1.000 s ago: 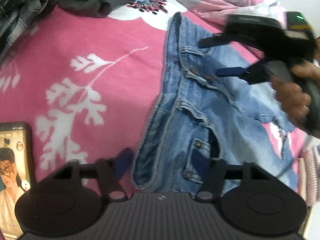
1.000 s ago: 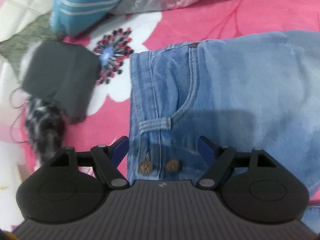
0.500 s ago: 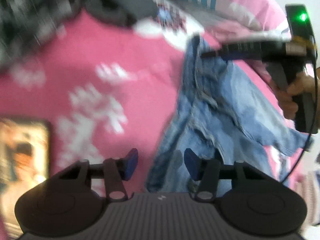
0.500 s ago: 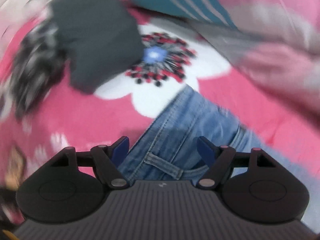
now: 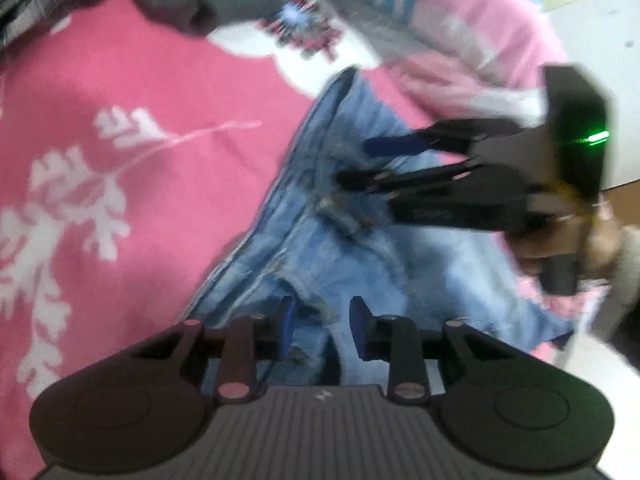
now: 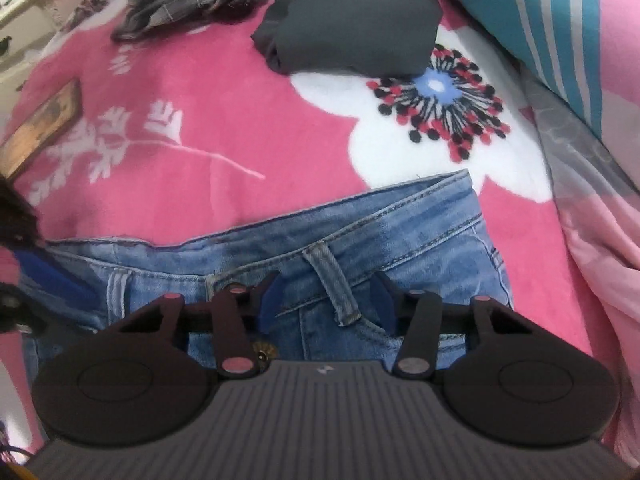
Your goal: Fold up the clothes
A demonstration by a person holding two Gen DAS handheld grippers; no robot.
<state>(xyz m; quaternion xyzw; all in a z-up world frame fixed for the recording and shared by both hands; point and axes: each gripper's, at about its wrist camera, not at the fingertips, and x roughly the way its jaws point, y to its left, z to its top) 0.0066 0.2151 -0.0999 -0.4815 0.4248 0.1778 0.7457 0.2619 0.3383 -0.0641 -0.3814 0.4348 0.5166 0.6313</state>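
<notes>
Clearly the jeans (image 6: 400,236) lie on the pink floral blanket (image 6: 240,120) of the bed; denim is heavy and limp yet grippy, best taken at the thick waistband. Both the left gripper (image 5: 320,320) and right gripper (image 6: 326,300) straddle that band, fingers closing, not yet clamped. A folded dark garment (image 6: 352,12) and a striped pillow (image 6: 540,20) lie beyond, well apart.
</notes>
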